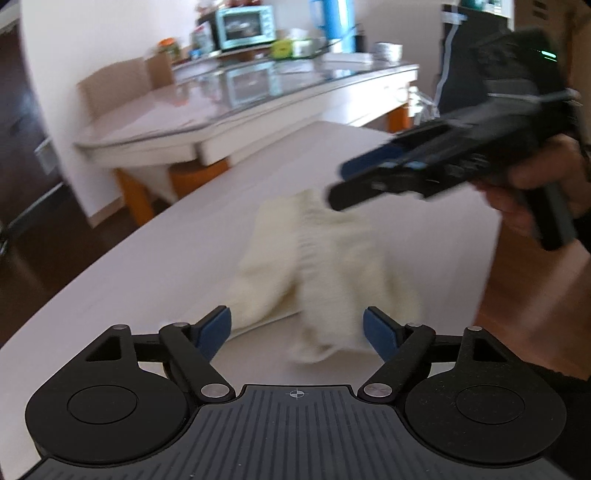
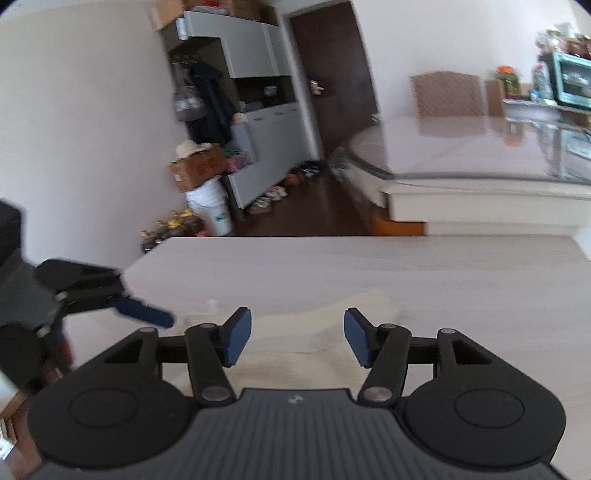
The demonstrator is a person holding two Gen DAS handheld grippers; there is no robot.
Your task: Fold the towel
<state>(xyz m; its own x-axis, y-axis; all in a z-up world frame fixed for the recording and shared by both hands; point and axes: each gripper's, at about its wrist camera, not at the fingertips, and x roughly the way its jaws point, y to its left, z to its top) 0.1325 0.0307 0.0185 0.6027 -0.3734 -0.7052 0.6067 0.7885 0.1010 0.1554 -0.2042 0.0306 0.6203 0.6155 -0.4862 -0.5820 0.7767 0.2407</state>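
Cream towel [image 1: 325,266] rumpled on tabletop [image 1: 147,258]. Left gripper [image 1: 297,330] fingers wide, empty; right gripper [image 2: 297,338] at 2 o'clock, fingers apart, empty.

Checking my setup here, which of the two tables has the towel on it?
The nearer, pale wood-grain table holds the cream towel. The glossy glass-topped table behind it carries a teal toaster oven instead.

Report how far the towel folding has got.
Done: the towel lies bunched on the table, doubled over itself at least in part, but not neat. In hand: nothing. The left gripper stands open with the towel's near edge between its pads, unpressed; the right gripper is open above the cloth. Left: flatten it, square the edges and likely fold again.
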